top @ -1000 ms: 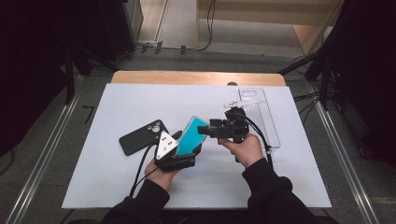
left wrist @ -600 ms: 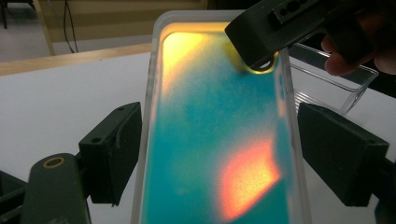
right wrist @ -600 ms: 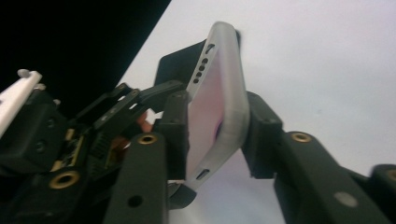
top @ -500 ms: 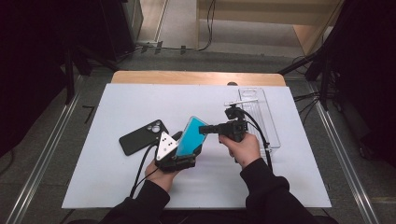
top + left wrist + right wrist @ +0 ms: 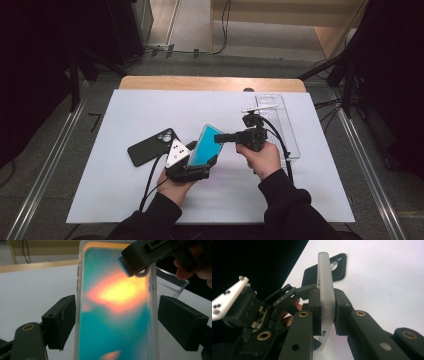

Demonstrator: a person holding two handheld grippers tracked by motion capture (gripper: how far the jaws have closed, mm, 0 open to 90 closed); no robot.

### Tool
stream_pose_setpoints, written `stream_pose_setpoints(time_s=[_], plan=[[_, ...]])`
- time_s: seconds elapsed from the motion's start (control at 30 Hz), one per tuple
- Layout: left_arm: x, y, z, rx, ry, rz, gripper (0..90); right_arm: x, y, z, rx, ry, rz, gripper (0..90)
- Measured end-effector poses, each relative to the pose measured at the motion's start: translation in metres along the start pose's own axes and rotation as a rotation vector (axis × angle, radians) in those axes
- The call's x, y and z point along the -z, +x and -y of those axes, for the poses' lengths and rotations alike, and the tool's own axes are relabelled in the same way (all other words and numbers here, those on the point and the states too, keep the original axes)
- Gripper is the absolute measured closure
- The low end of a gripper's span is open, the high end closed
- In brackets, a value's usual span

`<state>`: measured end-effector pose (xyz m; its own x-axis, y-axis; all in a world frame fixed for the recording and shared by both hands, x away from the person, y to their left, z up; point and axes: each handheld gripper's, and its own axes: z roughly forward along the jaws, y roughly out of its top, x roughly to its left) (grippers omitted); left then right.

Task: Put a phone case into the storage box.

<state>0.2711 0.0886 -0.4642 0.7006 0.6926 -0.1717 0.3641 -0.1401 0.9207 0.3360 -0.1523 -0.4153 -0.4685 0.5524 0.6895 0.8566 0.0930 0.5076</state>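
Note:
A phone [image 5: 202, 145] with a teal and orange screen, in a clear case, is held tilted above the white table [image 5: 125, 190]. My left gripper [image 5: 201, 159] is shut across its width; in the left gripper view its pads [image 5: 62, 320] sit against both long sides of the phone [image 5: 117, 315]. My right gripper [image 5: 218, 136] reaches in from the right, shut on the phone's upper corner. In the right gripper view its two pads [image 5: 315, 310] clamp the clear case's edge [image 5: 324, 277] front and back. The right gripper's tip [image 5: 136, 265] overlaps the screen's top.
A black phone case [image 5: 151, 146] lies on the table left of my hands, its camera cut-outs [image 5: 338, 267] showing. A clear plastic tray [image 5: 280, 125] stands at the right. A wooden strip [image 5: 210, 82] edges the table's far side.
The right gripper's jaws stood apart beside the phone's upper corner a second ago; now they are clamped on it. Both hands and the phone have kept their places.

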Motion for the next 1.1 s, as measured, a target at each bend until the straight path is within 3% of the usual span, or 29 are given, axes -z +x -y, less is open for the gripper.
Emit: stream_pose_setpoints(time_s=[0.17, 0.3, 0.5, 0.63, 0.73, 0.87, 1.1], plan=[[0.001, 0.001, -0.007, 0.011, 0.075, 0.005, 16.4, 0.004, 0.001, 0.0, 0.028, -0.01, 0.039, 77.0], [0.004, 0.001, -0.012, 0.021, 0.104, 0.029, 16.4, 0.008, 0.005, 0.0, 0.071, -0.023, 0.099, 77.0], [0.006, 0.0, -0.018, 0.016, 0.157, 0.069, 16.4, 0.014, 0.008, 0.003, 0.128, -0.035, 0.148, 76.9], [0.006, 0.001, -0.022, 0.006, 0.215, 0.111, 16.6, 0.017, 0.009, 0.005, 0.15, -0.034, 0.164, 76.9], [0.007, 0.004, -0.025, 0.02, 0.265, 0.153, 18.0, 0.02, 0.01, 0.006, 0.16, -0.032, 0.169, 76.8], [0.01, 0.01, -0.028, 0.033, 0.274, 0.183, 22.3, 0.023, 0.01, 0.007, 0.203, -0.032, 0.177, 76.8], [0.012, 0.019, -0.032, 0.014, 0.319, 0.171, 24.1, 0.026, 0.007, 0.011, 0.243, -0.02, 0.178, 76.7]])
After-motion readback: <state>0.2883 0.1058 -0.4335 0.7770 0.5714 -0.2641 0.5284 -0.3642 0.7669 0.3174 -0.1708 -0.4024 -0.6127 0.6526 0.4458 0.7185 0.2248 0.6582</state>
